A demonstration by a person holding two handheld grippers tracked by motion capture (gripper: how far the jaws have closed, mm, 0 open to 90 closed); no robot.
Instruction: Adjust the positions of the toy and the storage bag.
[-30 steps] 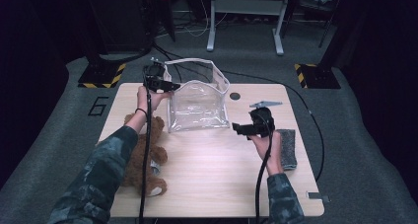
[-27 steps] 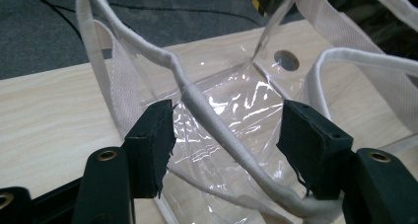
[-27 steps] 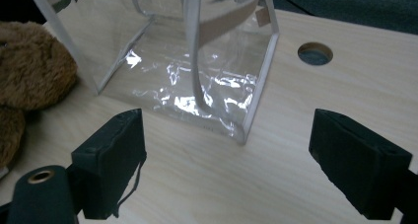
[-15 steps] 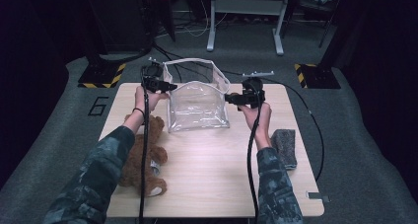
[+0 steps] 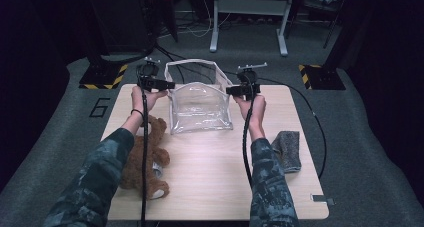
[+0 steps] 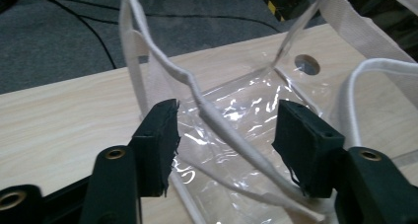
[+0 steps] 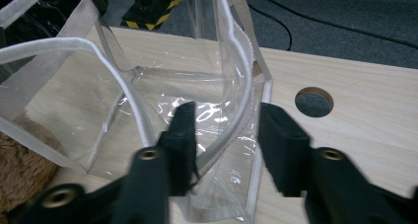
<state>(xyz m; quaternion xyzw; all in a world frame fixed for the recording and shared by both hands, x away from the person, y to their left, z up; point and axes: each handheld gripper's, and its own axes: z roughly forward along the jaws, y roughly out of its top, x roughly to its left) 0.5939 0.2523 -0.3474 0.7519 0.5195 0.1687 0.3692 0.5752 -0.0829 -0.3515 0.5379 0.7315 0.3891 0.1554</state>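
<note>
A clear plastic bag (image 5: 200, 104) with white trim and handles stands at the back middle of the wooden table (image 5: 210, 182). My left gripper (image 5: 170, 85) is at the bag's left rim. Its jaws have just been opening, and a white handle strap (image 6: 212, 115) runs loosely between them (image 6: 224, 145) without being pressed. My right gripper (image 5: 231, 91) is at the bag's right side. Its jaws have just been closing around the white-edged rim (image 7: 236, 120), with a gap still on each side (image 7: 224, 140). A brown teddy bear (image 5: 145, 157) lies at the front left.
A grey cloth (image 5: 287, 149) lies at the table's right edge. A round hole (image 7: 314, 102) in the tabletop sits just beyond the bag. Cables trail from both grippers across the table and onto the grey floor, where stands and yellow-black striped bases (image 5: 102, 79) sit behind.
My right hand has moved from the table's right middle, back and left, to the bag's right side. The left hand has stayed at the bag's left rim.
</note>
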